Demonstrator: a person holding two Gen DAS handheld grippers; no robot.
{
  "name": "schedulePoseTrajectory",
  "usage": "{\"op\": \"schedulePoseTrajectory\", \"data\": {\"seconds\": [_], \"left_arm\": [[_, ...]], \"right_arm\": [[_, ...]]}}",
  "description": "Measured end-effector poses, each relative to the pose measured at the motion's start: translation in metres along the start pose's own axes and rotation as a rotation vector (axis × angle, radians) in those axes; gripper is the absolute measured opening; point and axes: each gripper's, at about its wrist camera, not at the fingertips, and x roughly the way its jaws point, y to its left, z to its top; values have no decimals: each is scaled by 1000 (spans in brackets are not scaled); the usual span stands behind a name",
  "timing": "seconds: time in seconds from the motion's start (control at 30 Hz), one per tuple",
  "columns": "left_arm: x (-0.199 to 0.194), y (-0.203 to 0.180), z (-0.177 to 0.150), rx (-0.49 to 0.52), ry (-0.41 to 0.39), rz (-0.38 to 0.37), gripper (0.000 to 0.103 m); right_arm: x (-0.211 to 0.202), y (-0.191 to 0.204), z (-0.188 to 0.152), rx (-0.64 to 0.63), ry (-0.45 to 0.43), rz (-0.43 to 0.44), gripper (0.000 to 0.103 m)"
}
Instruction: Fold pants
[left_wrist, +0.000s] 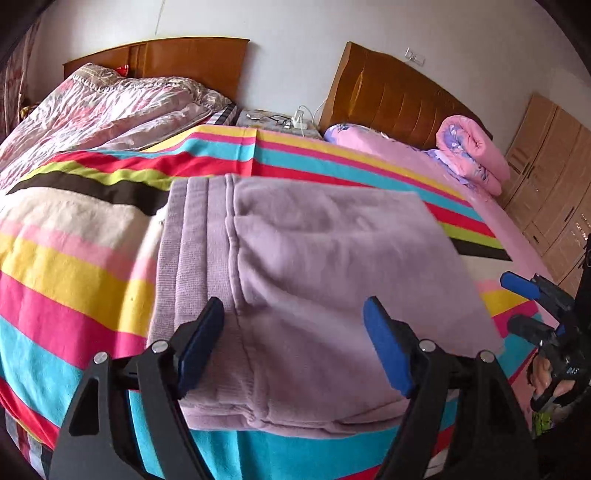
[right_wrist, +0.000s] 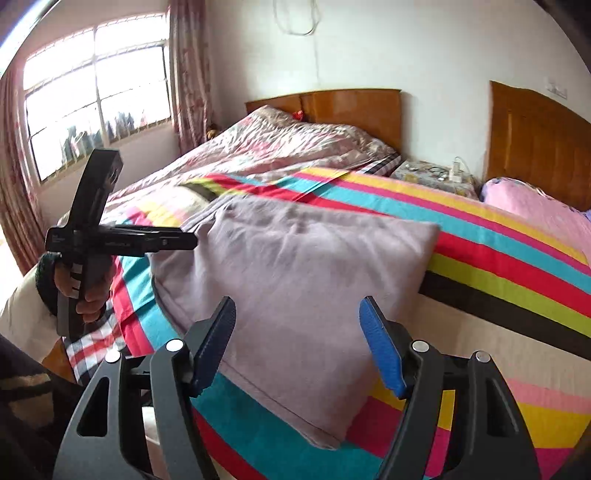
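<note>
Lilac pants (left_wrist: 314, 280), folded, flat on striped blanket (left_wrist: 74, 258).
Long axis toward headboard (left_wrist: 399, 99); waistband left. Left gripper (left_wrist: 295, 343), right gripper (right_wrist: 297, 339): fingers wide, empty.

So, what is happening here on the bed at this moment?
A person holds a two-finger gripper in each hand over a bed with a striped blanket. The mauve pants lie on it folded into a compact rectangle. The left gripper and the right gripper are both open above the near edge of the pants and hold nothing. The fold looks done or close to done.
</note>
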Motion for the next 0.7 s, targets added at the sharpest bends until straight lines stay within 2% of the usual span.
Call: {"op": "schedulePoseTrajectory", "data": {"seconds": [0.03, 0.07, 0.1, 0.17, 0.27, 0.4, 0.47, 0.53, 0.63, 0.7], "left_arm": [[6, 3, -9, 26, -20, 6, 78], [10, 3, -15, 55, -34, 10, 79], [12, 0, -17, 82, -31, 19, 81], [18, -1, -16, 104, -21, 27, 86], [22, -7, -17, 134, -18, 30, 94], [20, -16, -15, 174, 3, 66, 95], [7, -9, 0, 117, 4, -8, 94], [-12, -2, 22, 74, -58, -86, 94], [-19, 8, 60, 43, -125, -115, 95], [-6, 12, 80, 31, -135, -99, 95]], "right_arm": [[14, 4, -11, -27, 60, -19, 69], [20, 7, -23, -61, 59, -36, 68], [16, 7, -29, -63, 21, -30, 68], [12, 1, -27, -20, 29, 1, 68], [11, 5, -28, -63, 46, 1, 68], [5, -4, -21, -50, 78, 41, 68], [-2, -14, -8, -32, 79, 87, 68], [-8, -27, 11, -24, 32, 92, 69], [3, -47, 49, -23, -28, 115, 70], [26, -51, 66, -44, -13, 174, 70]]}}
